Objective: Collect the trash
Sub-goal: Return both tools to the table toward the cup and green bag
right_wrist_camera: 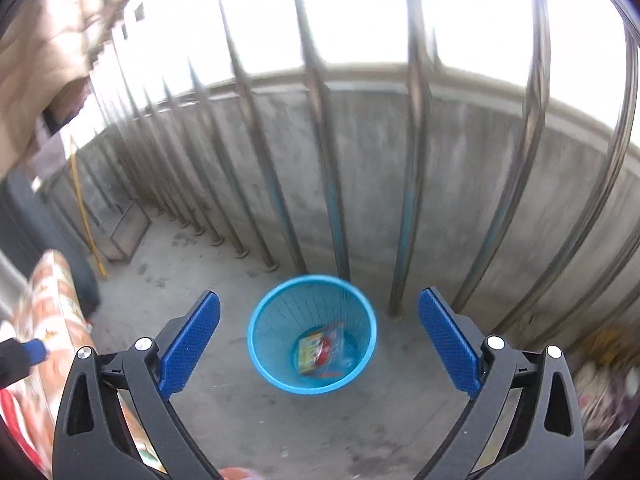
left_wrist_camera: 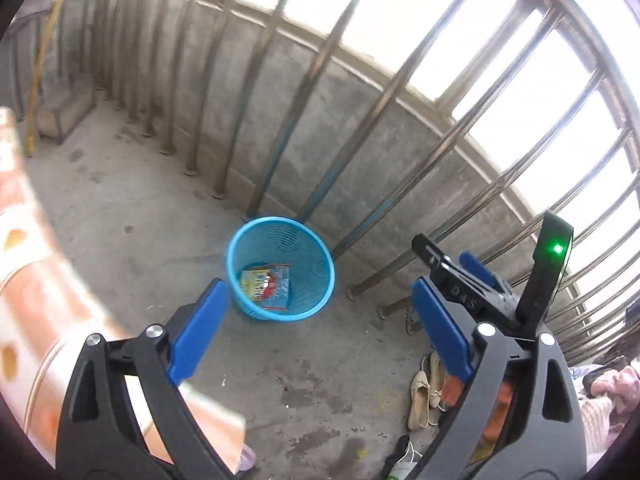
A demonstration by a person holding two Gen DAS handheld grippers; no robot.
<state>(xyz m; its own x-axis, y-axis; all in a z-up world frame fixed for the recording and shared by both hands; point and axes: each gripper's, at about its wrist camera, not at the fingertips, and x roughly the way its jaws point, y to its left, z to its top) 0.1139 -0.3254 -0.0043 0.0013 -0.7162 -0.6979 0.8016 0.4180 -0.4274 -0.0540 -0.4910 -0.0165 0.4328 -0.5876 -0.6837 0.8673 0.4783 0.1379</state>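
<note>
concrete floor (right_wrist_camera: pixel 224 412), wrapper (right_wrist_camera: pixel 322 350) in bin (right_wrist_camera: pixel 256 344) beyond fingers (right_wrist_camera: pixel 192 344)

The concrete floor (right_wrist_camera: pixel 224 312) in front of the blue basket (right_wrist_camera: pixel 260 356) lies bare, giving open passage down to its open mouth. Behind the basket, metal bars (right_wrist_camera: pixel 332 216) and a low concrete wall (right_wrist_camera: pixel 460 184) close off the far side. A patterned orange roll (left_wrist_camera: pixel 36 300) crowds the left edge. To the right, shoes (left_wrist_camera: pixel 424 396) and cloth (left_wrist_camera: pixel 612 384) clutter the floor.
</note>
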